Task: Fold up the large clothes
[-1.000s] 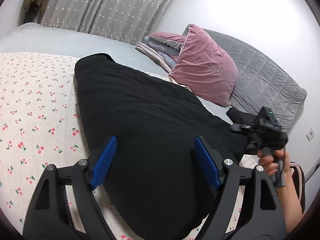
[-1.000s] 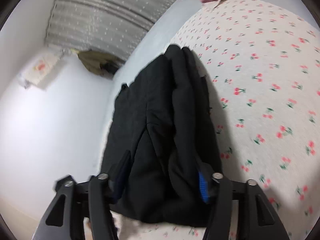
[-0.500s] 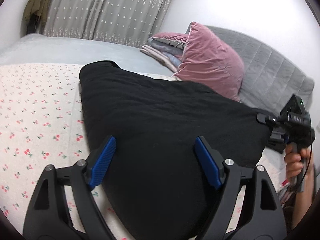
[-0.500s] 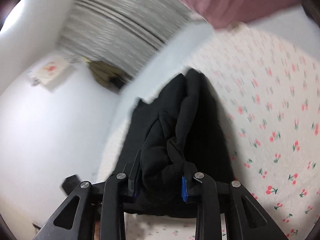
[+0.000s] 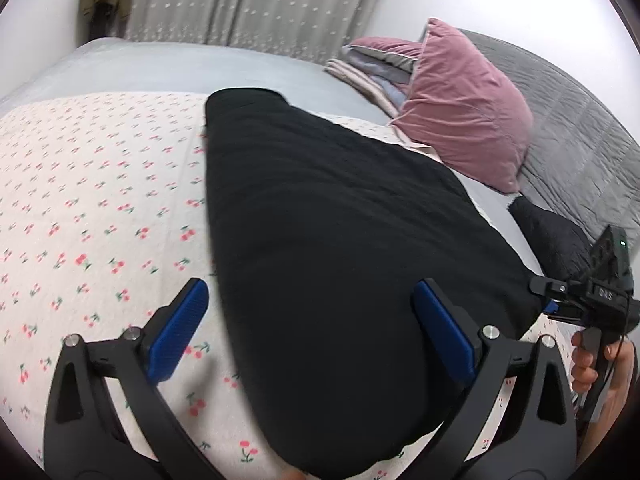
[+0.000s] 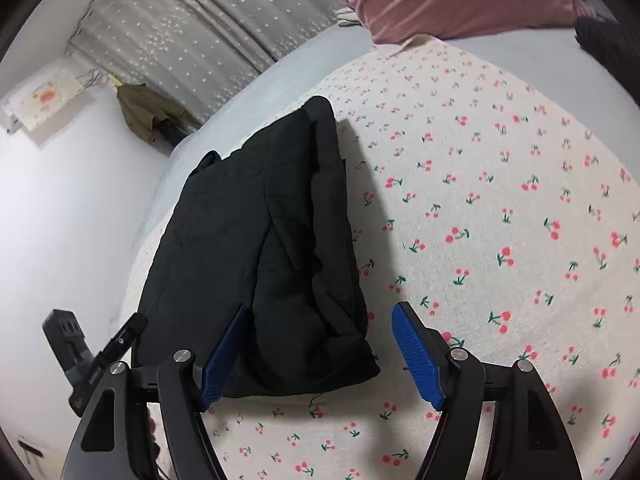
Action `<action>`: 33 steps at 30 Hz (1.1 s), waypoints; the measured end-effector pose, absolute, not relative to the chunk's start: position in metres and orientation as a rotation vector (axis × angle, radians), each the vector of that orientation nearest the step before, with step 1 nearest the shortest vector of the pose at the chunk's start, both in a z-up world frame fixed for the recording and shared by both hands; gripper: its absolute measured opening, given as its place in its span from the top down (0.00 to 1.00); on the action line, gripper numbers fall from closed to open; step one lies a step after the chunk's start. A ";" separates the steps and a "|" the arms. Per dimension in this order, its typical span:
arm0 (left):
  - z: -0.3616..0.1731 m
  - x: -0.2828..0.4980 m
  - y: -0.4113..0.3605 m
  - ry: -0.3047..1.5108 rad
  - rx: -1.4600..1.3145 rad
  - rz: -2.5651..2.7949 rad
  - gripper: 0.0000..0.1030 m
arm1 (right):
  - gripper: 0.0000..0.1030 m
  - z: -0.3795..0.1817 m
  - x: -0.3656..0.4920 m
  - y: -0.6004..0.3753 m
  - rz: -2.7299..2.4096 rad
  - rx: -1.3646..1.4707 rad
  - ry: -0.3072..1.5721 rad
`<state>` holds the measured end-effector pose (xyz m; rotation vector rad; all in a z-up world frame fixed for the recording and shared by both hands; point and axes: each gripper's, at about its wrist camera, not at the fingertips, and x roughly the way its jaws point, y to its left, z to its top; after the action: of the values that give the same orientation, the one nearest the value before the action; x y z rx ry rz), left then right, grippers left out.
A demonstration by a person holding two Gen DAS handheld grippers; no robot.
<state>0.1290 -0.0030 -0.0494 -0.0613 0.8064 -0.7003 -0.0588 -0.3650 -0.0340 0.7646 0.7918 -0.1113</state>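
Tool [image 6: 320, 346] just above blk garment [image 6: 264, 248]

1. Your left gripper [image 5: 310, 332] tilts downward, and its jaws have just been opening; they stand wide, pads pressing nothing.
2. Your right gripper [image 6: 316, 350] also tilts downward; its jaws have just been opening too (blue pads clear of any grip).
3. Your right hand [image 5: 596, 364] wraps that gripper's handle.
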 end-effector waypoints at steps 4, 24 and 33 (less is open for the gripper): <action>-0.045 0.128 0.001 0.829 -0.050 -0.671 0.01 | 0.21 -0.027 -0.059 -0.363 -0.128 0.710 0.791; -0.095 0.214 0.023 1.170 -0.480 -0.887 0.01 | 0.13 -0.073 -0.006 -0.437 0.010 1.215 0.658; -0.126 0.229 0.006 1.307 -0.591 -1.047 0.00 | 0.13 -0.112 0.033 -0.440 0.150 1.309 0.782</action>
<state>0.2292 0.0056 -0.1262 -0.5908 1.3072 -1.0470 0.0333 -0.4397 -0.1119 1.3086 0.7819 0.1504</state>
